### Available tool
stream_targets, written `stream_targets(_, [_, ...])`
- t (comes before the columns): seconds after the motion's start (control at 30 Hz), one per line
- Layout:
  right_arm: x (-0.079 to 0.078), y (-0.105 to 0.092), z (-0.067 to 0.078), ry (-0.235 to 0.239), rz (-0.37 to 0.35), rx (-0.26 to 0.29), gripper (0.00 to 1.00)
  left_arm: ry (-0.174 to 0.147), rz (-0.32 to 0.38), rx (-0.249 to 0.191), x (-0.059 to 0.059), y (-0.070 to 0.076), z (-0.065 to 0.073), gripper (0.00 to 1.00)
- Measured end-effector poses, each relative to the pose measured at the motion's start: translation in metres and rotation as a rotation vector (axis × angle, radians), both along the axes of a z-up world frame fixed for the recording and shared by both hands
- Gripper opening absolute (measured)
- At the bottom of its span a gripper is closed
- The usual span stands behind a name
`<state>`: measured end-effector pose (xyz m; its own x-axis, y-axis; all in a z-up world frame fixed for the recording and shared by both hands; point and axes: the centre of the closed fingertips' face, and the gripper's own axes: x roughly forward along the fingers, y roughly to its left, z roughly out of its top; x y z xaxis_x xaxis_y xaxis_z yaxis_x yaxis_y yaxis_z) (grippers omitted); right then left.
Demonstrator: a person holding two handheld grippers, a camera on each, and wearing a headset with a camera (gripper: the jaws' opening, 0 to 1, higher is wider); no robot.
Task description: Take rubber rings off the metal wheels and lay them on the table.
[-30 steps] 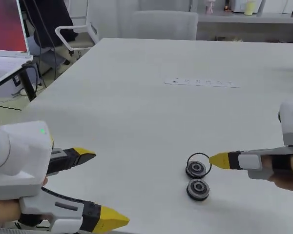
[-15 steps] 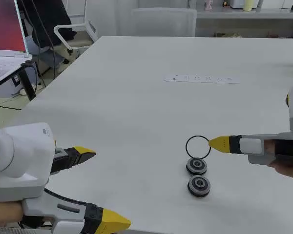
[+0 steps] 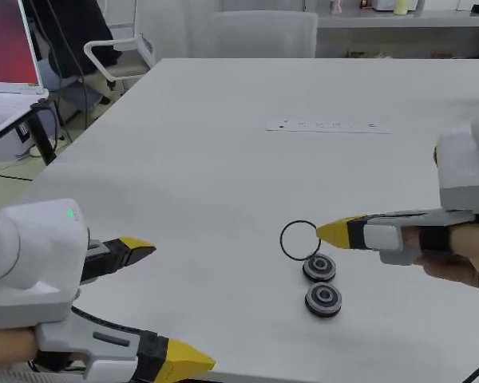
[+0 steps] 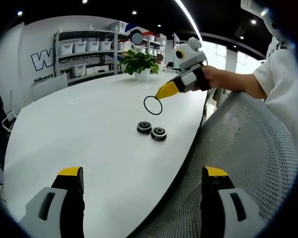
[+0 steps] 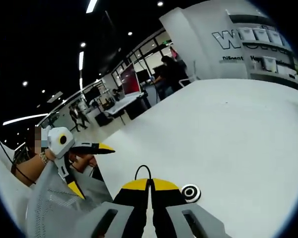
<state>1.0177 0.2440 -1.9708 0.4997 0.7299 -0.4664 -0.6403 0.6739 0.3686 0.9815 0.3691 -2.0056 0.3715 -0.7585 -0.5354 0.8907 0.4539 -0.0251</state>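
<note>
Right hand-held gripper (image 3: 319,232) grips ring (image 3: 281,240); wall (image 4: 25,49) — "W".

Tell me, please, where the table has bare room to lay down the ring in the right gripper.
Bare table lies between the rubber ring and the open left gripper, and from the ring out to the white strip. It is crowded beside the right gripper, where the two metal wheels sit close together.
</note>
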Motion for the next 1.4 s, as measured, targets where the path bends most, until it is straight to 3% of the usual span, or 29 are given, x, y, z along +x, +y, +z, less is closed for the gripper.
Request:
stream_targets(0.43, [-0.007, 0.022, -0.005, -0.031, 0.097, -0.059, 0.0, -0.004, -0.007, 0.026, -0.001, 0.001, -0.002, 0.97])
stream_targets(0.6, [-0.004, 0.027, -0.005, -0.085, 0.152, -0.163, 0.0, -0.001, -0.006, 0.018, -0.001, 0.0, -0.001, 0.97])
stream_targets(0.83, [-0.001, 0.049, -0.005, -0.105, 0.224, -0.196, 0.0, 0.004, -0.011, 0.024, -0.001, 0.0, -0.002, 0.96])
stream_targets(0.93, [0.0, 0.058, -0.003, -0.11, 0.249, -0.171, 0.0, 0.005, -0.007, 0.034, -0.001, 0.001, -0.004, 0.96])
stream_targets(1.13, [0.006, 0.062, -0.024, -0.086, 0.242, -0.173, 0.0, 0.015, 0.001, 0.026, 0.0, 0.002, -0.004, 0.96])
stream_targets(1.23, [-0.001, 0.059, -0.043, -0.009, 0.235, -0.145, 0.0, 0.023, 0.001, 0.043, -0.001, 0.003, -0.008, 0.95])
stream_targets(1.33, [-0.002, 0.057, -0.054, 0.0, 0.242, -0.155, 0.0, 0.023, -0.008, 0.081, -0.002, 0.005, -0.013, 0.95])
stream_targets(1.4, [0.0, 0.053, -0.061, 0.009, 0.232, -0.176, 0.0, 0.027, -0.012, 0.081, -0.002, 0.005, -0.013, 0.95])
